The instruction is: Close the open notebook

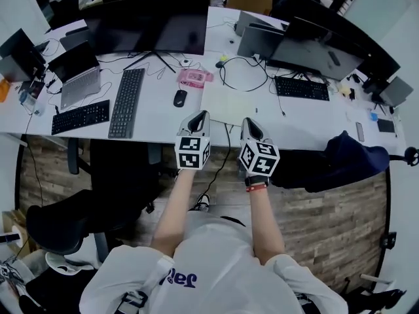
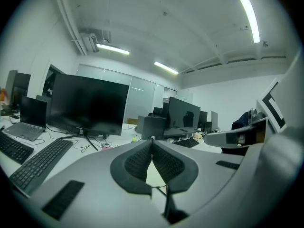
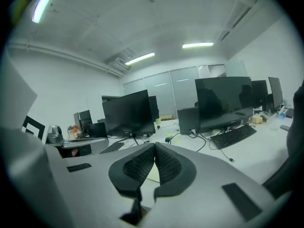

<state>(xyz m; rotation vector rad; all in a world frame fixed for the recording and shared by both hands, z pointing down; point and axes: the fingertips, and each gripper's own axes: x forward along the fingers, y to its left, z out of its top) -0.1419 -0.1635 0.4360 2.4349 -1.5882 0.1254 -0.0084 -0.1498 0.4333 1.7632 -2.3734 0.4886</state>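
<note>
Left claw [image 1: 201, 114] together and empty, right claw [image 1: 248, 120] likewise, tips at desk [image 1: 160, 120] front edge, open notebook [image 1: 226, 102] just beyond

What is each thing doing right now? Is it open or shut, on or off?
left gripper: shut, holding nothing.
right gripper: shut, holding nothing.
notebook: open, lying flat, not touched by either gripper.
big monitor: screen dark.
laptop: lid up, screen dark.
</note>
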